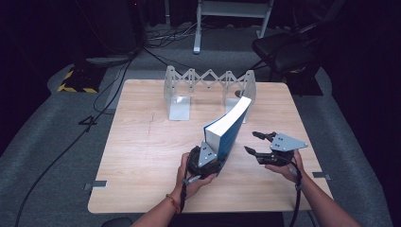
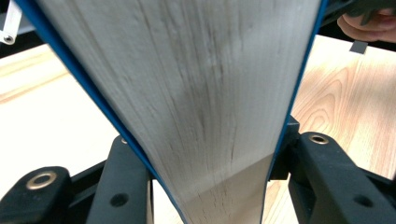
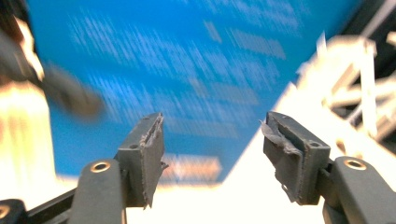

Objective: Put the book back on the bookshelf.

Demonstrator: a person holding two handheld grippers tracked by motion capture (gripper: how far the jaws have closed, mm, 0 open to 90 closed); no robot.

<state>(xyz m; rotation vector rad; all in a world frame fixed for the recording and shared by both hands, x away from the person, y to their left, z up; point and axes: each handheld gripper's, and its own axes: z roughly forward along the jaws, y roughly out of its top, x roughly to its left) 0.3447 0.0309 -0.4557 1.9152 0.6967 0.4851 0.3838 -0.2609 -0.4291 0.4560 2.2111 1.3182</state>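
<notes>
A thick blue-covered book (image 1: 228, 126) is being held tilted above the near right part of the wooden table (image 1: 142, 142), its near lower end low by the left hand and its far end raised toward the back of the table. In the left gripper view the page edges of the book (image 2: 196, 93) are being seen rising between the two black jaws, with the blue covers being pressed on both sides. The left gripper (image 1: 208, 161) is being clamped on the book's near end, and it is being gripped by the person's left hand (image 1: 191, 182).

Just to the right of the book, the right gripper (image 1: 257, 143) is being held by the right hand (image 1: 288, 170) with its jaws spread apart and with nothing between them. In the right gripper view the blue cover (image 3: 187, 70) is being seen blurred beyond the right gripper (image 3: 212, 149), whose worn pads (image 3: 144, 149) are being kept apart from it.

At the back of the table a white expandable bookend rack (image 1: 208, 87) is being seen standing upright, near the book's raised end. Cables (image 1: 113, 85) are being seen lying on the grey floor beyond the table.
</notes>
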